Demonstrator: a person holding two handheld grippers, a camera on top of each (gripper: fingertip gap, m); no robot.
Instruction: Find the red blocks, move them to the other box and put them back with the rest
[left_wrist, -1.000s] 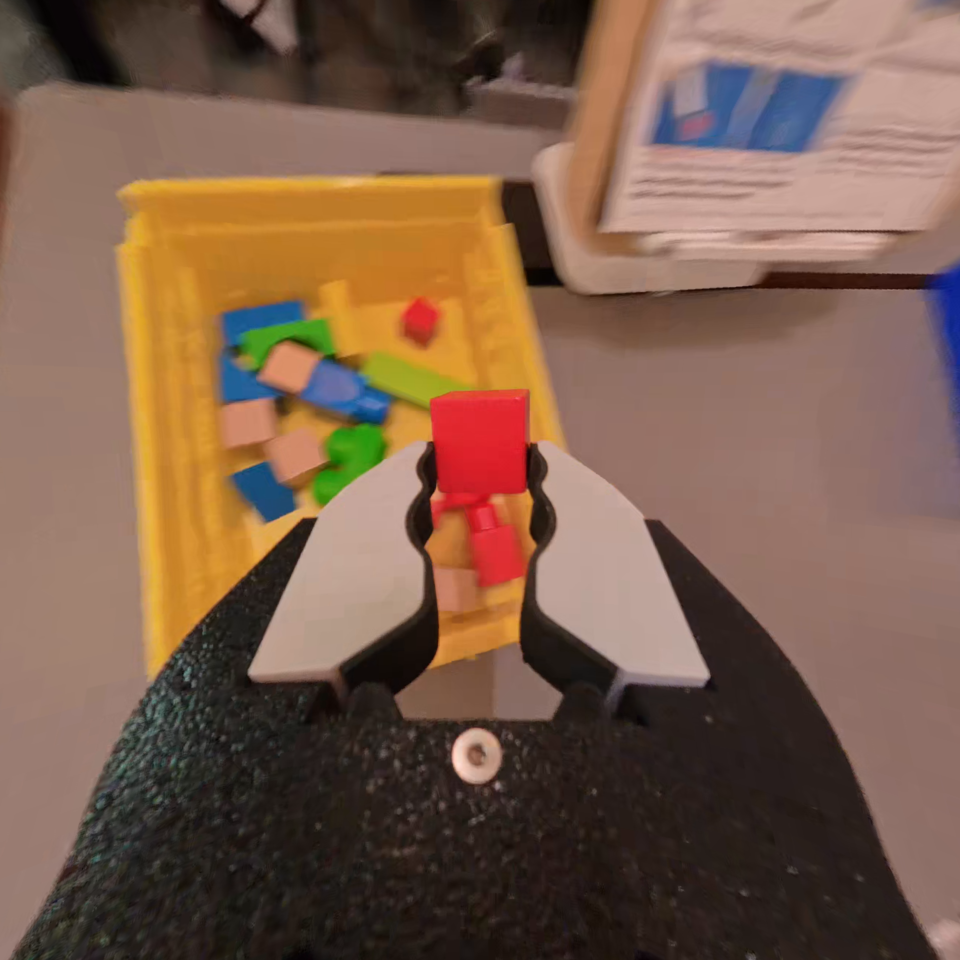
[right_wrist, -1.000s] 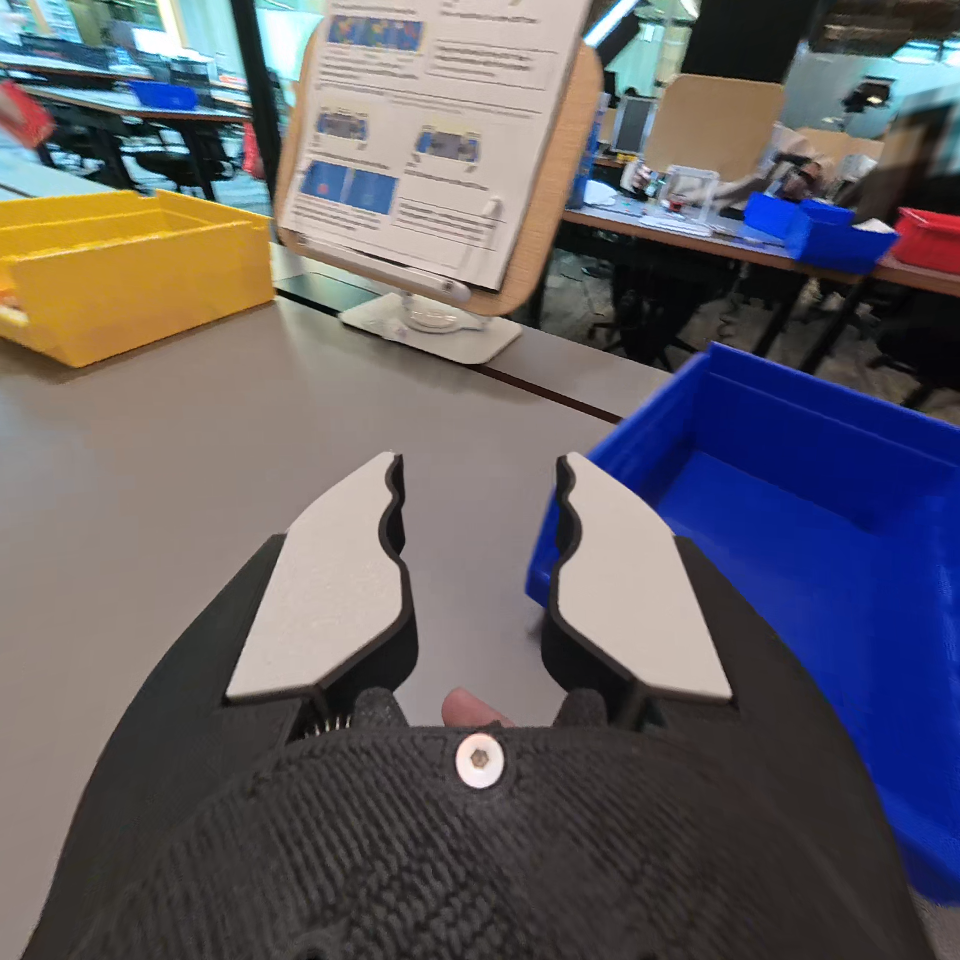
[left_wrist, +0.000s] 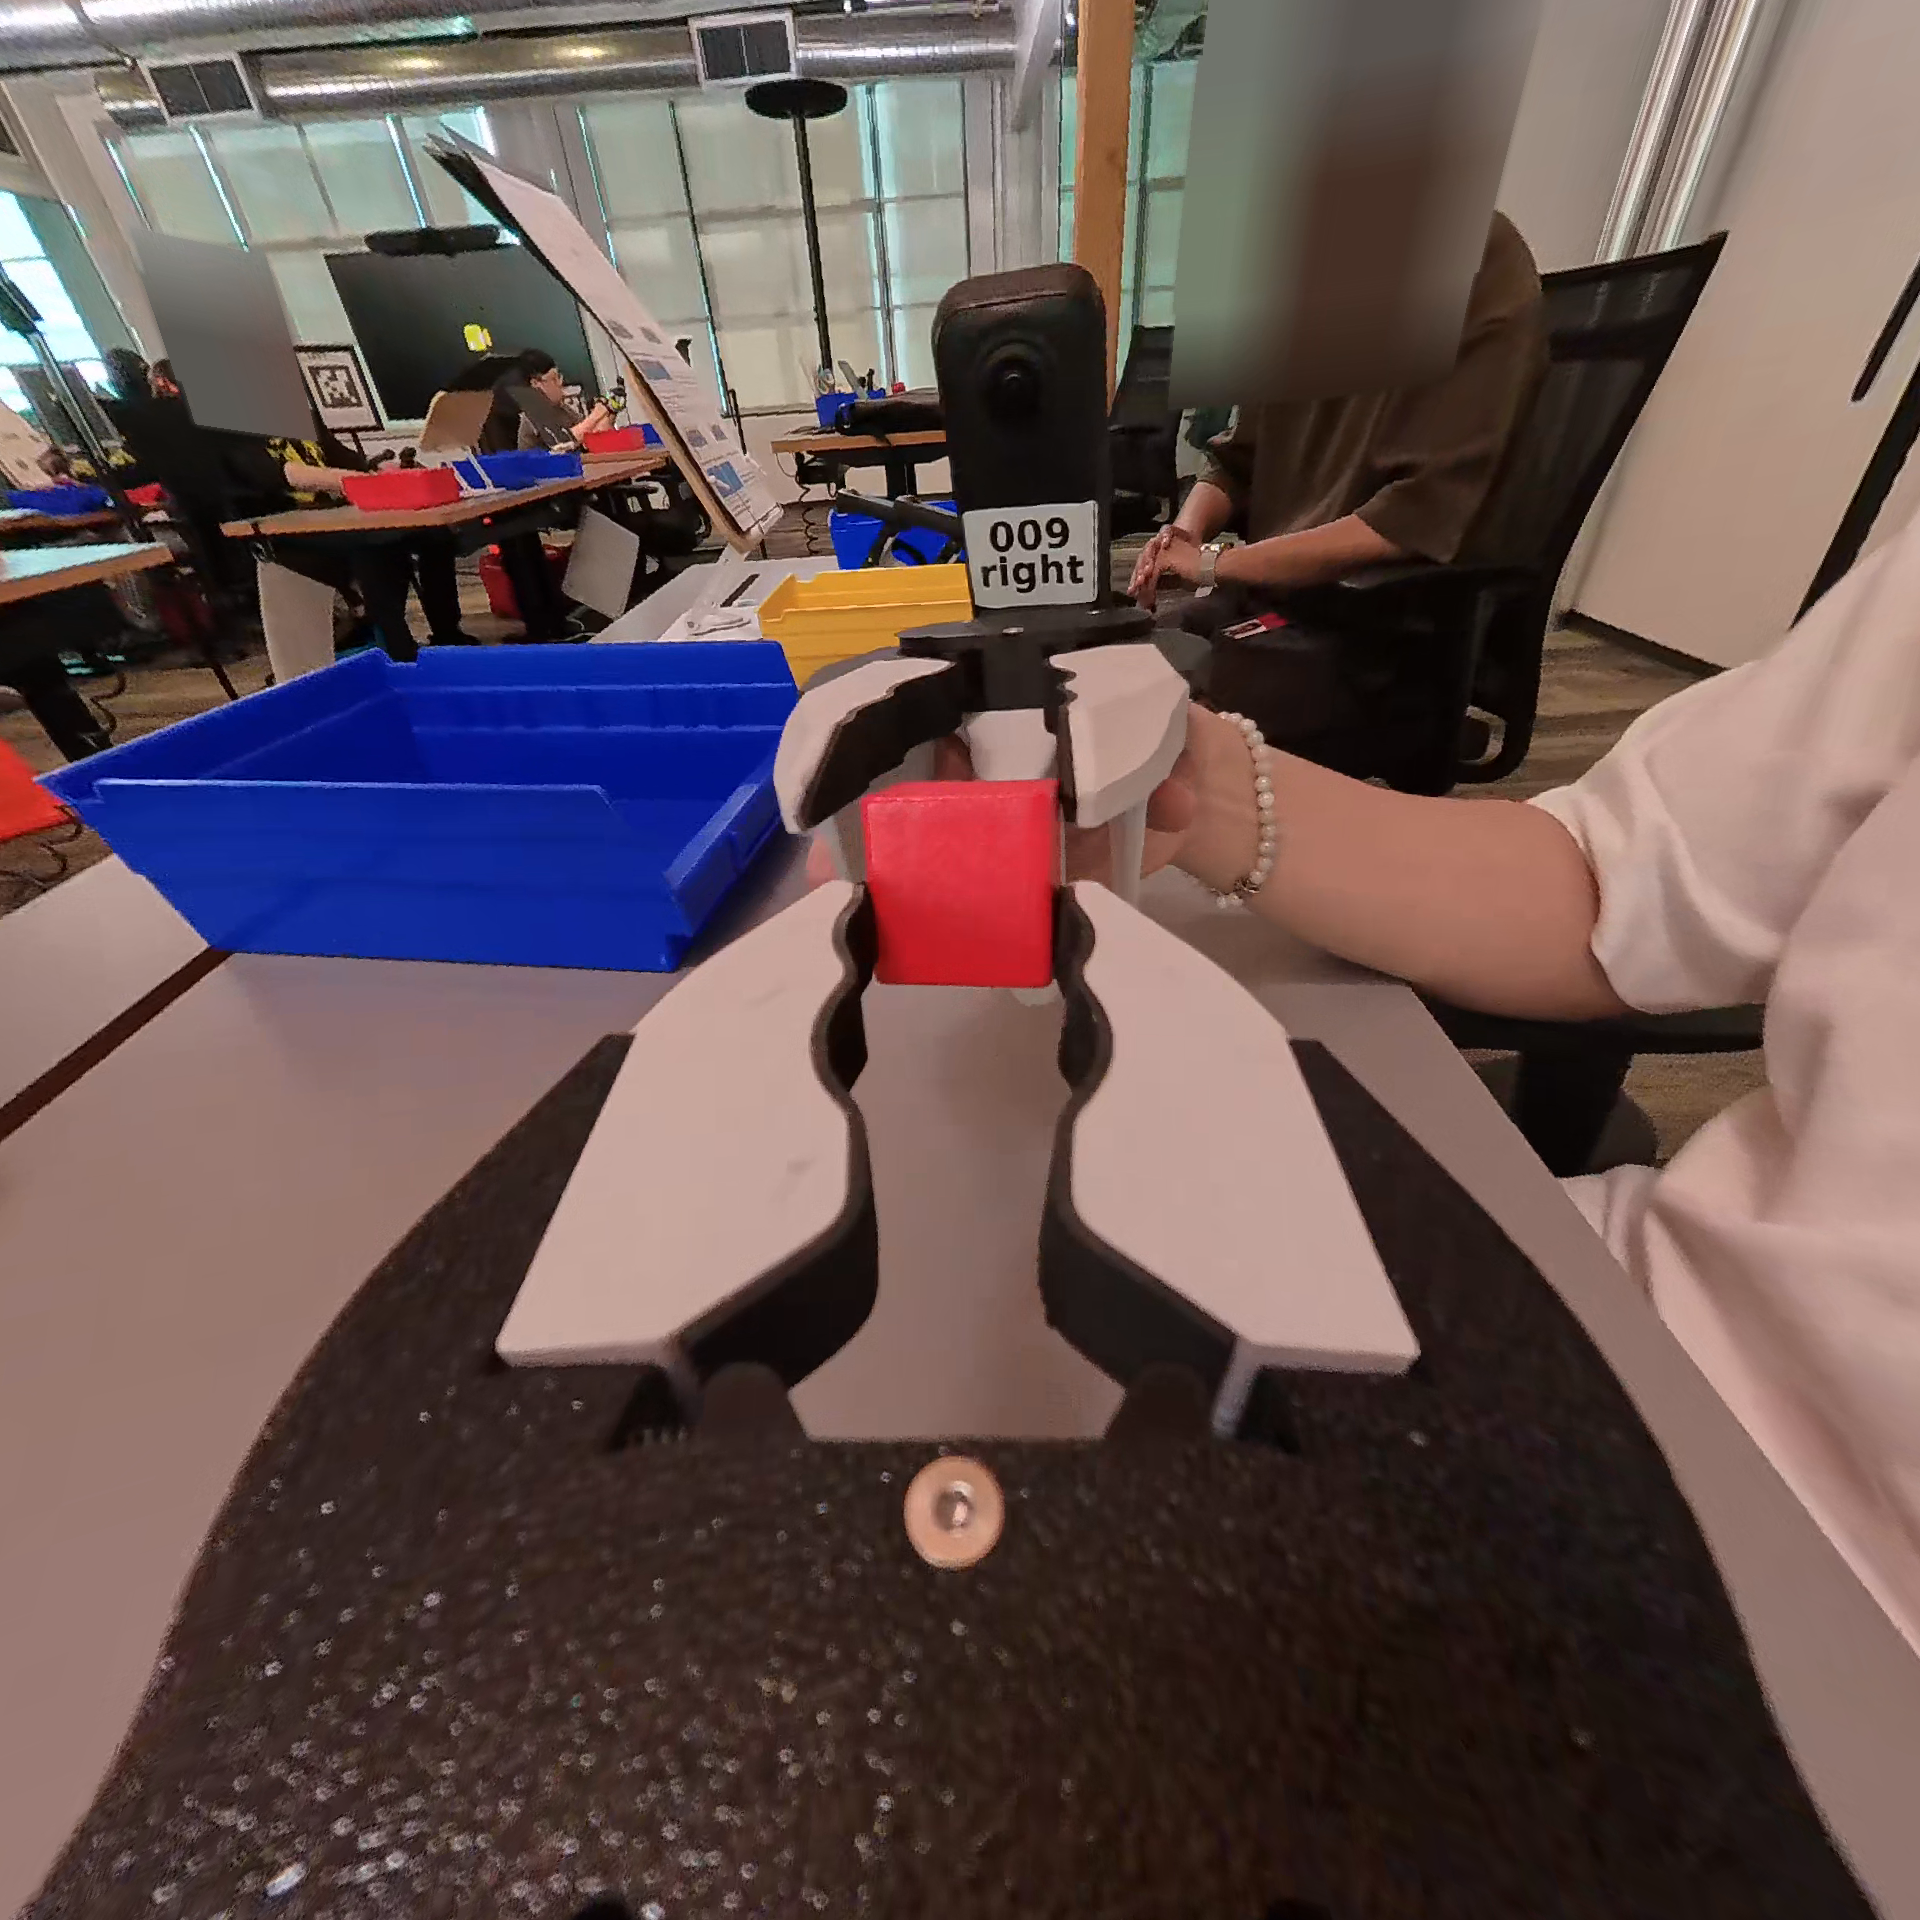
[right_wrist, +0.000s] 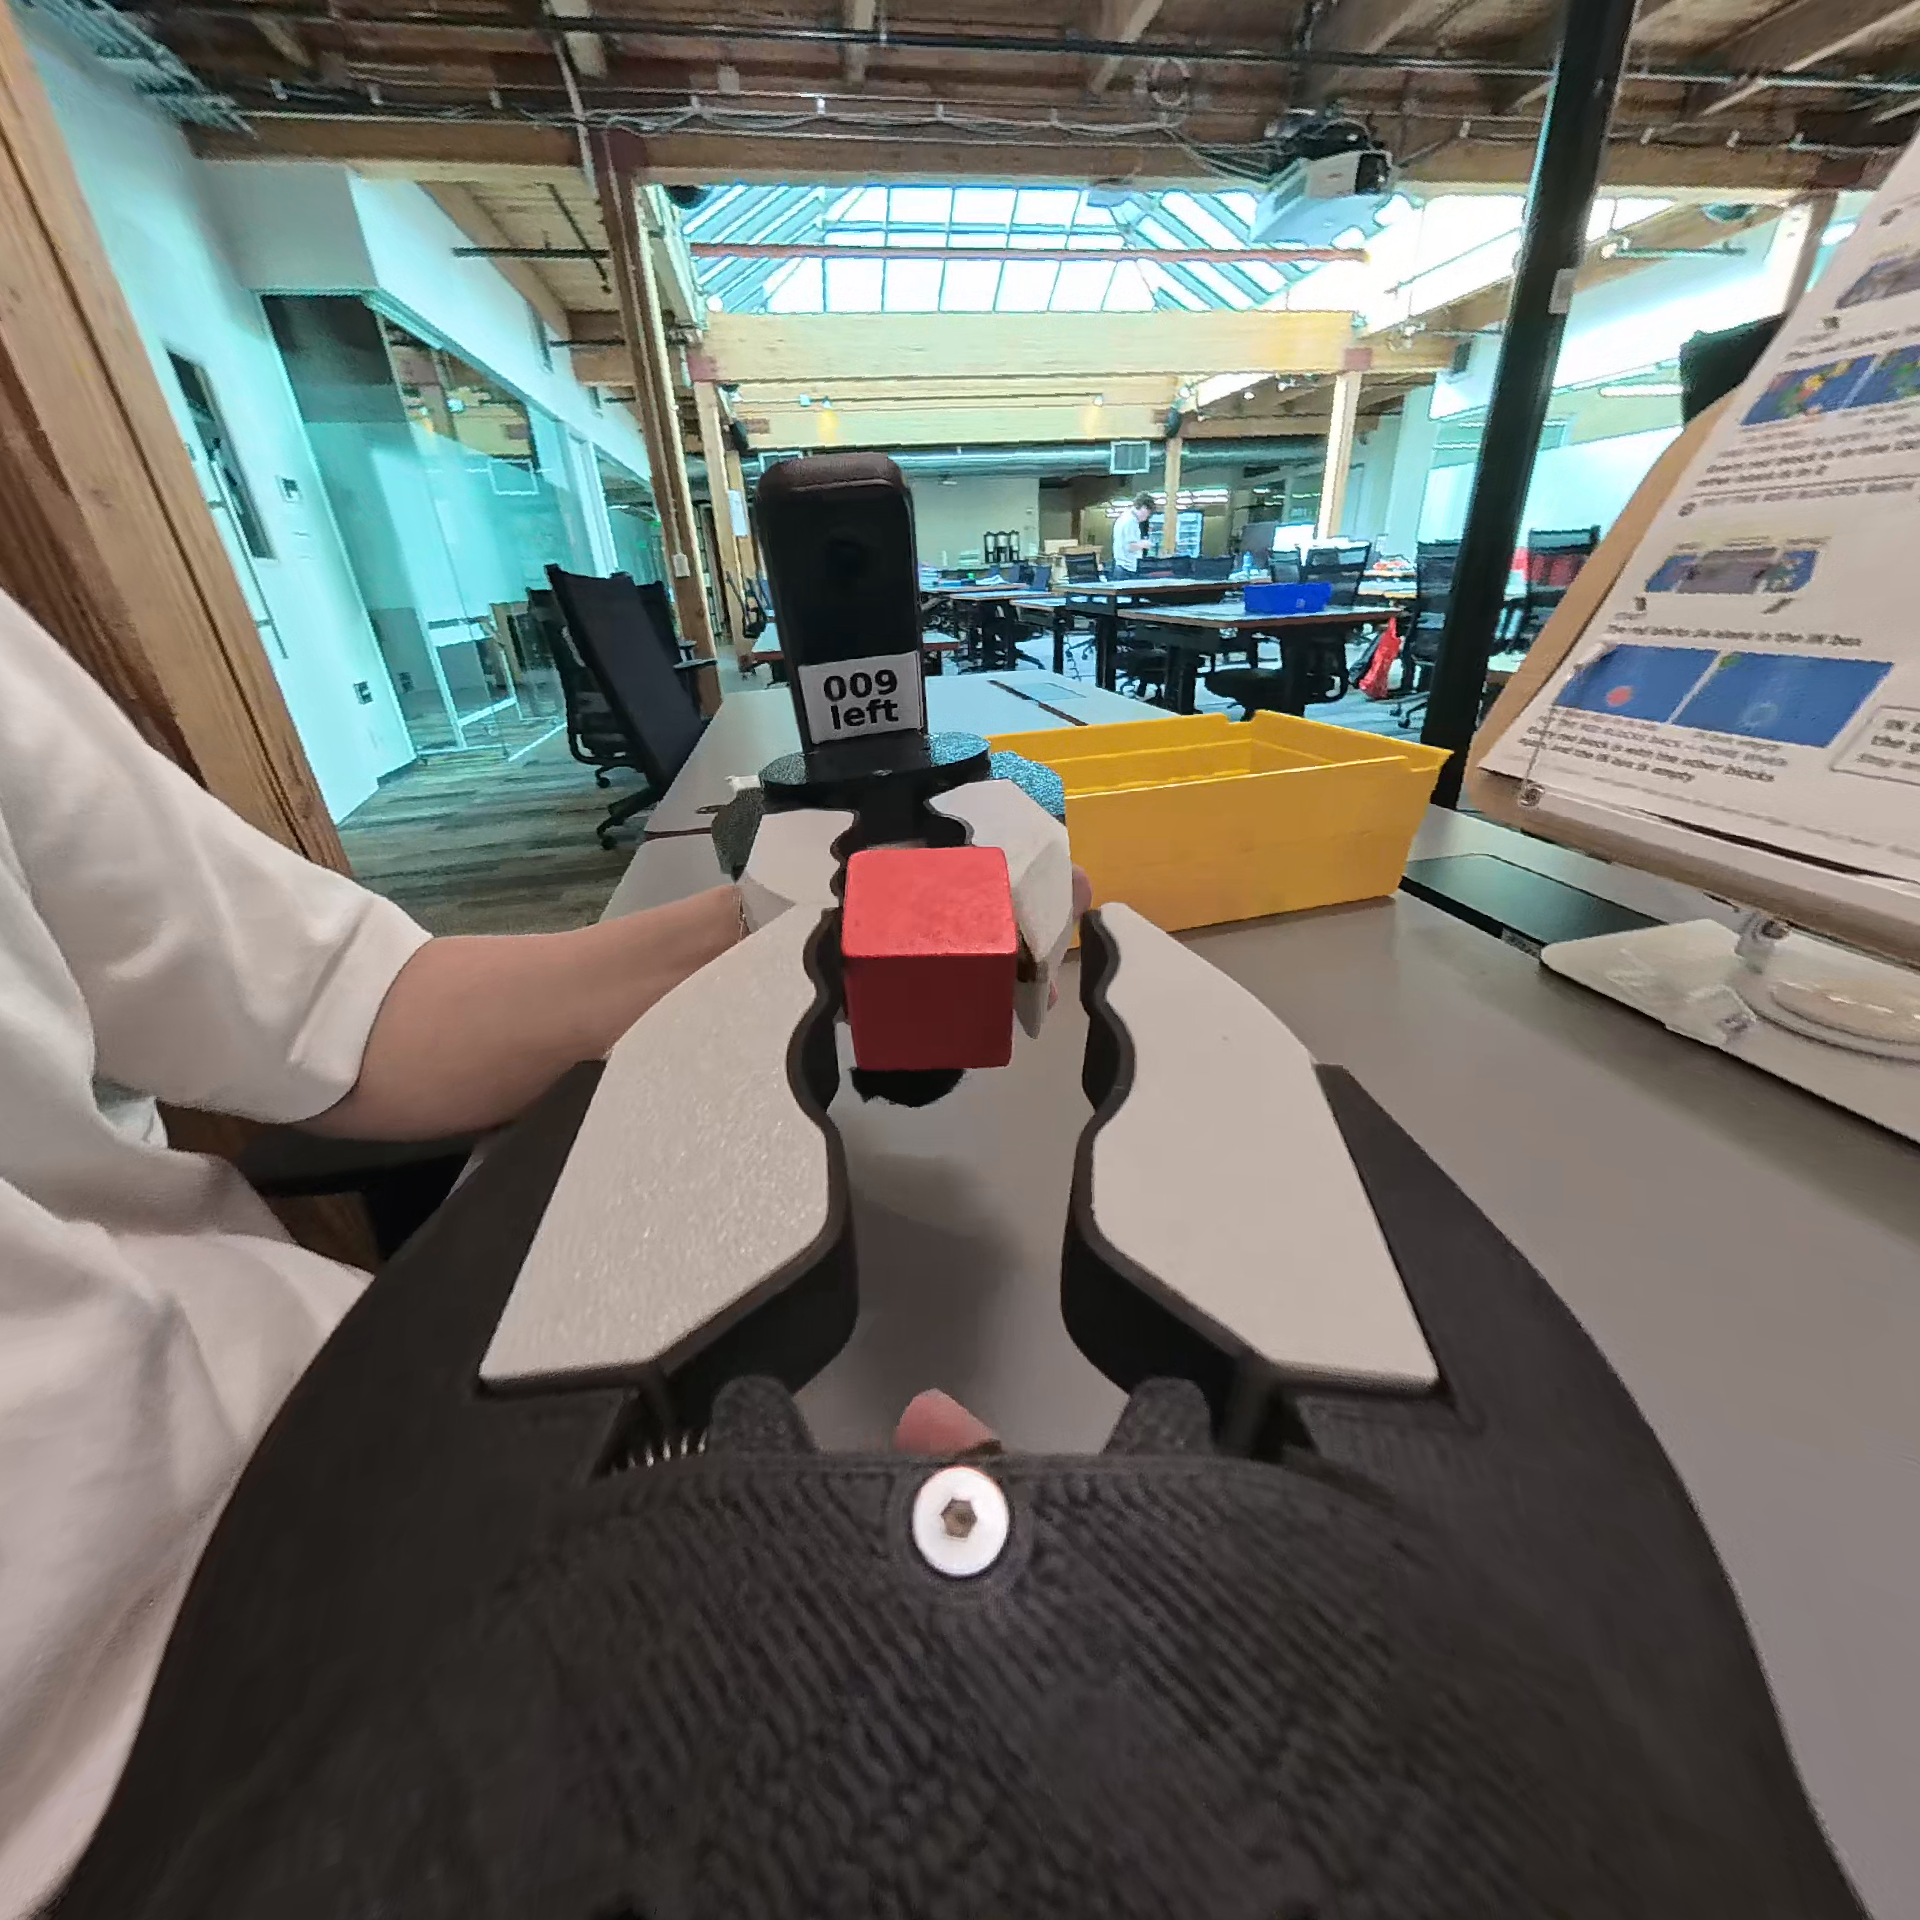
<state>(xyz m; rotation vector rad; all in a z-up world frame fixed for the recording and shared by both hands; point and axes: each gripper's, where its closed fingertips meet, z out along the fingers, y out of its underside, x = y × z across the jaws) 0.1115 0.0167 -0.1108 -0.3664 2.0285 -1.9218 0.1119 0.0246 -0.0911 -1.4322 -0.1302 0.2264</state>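
Left wrist view: smooth grey tabletop (left_wrist: 416, 1091) with a dark seam at left, in an open office with big windows, ducting overhead and more desks behind. Left gripper (left_wrist: 961, 920), grey fingers on a speckled black body, is clamped on a matte red cube block (left_wrist: 956, 883), both pads pressing its sides above the tabletop. The right gripper's far end is hidden behind the cube. Glossy blue plastic bin (left_wrist: 416, 810) sits left of it; inside mostly out of sight. Right wrist view: same tabletop, timber beams and skylight above. Right gripper (right_wrist: 951, 987) fingers straddle the cube: left pad at its side, clear gap on the right, so no grip. Ribbed yellow plastic bin (right_wrist: 1236, 821) behind; contents hidden. Clipboard stand (right_wrist: 1714, 665) cut off at right.
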